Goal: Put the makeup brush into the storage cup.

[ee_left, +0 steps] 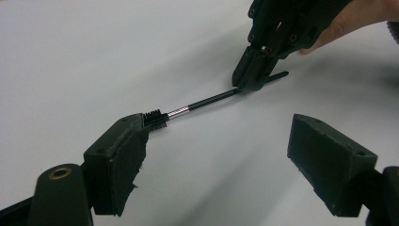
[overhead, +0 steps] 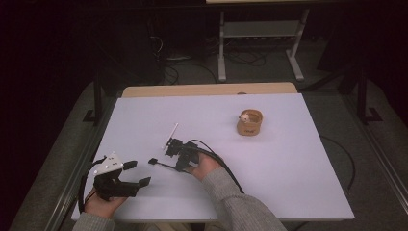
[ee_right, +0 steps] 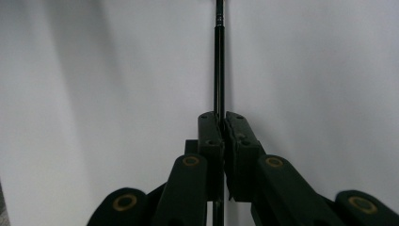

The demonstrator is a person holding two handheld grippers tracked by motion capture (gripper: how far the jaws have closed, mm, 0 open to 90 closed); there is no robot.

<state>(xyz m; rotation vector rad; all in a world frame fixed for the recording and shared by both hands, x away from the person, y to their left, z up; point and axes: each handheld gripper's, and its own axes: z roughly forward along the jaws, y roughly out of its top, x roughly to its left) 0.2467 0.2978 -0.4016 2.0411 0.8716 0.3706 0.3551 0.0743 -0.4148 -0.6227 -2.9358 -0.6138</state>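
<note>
White bench top, dark room behind, cables and a grey frame on the floor at the top of the high view. Right gripper: fingers clamped flat together on the shaft of a thin black brush, grip sits near the plain tail end, a short stub sticking out behind. Brush lies low over the bench at centre-left of the high view, bristle head pointing toward lower left; metal ferrule just behind the bristles. Left gripper: fingers spread wide, nothing between them, parked at the lower left of the high view. In the left gripper view the bristle head looks to be right at the tip of its left finger, can't tell if it touches. Wooden cup with a small pale item inside stands well apart at upper right of the bench. A white stick lies just above the right gripper. My read: brush is picked up and held, step in hand is presenting it to the left gripper, maybe a handover or regrip. Next move needs the left fingers centred around the shaft near the ferrule, then closing before the right lets go; thin shaft, so alignment matters or it pivots out.
</note>
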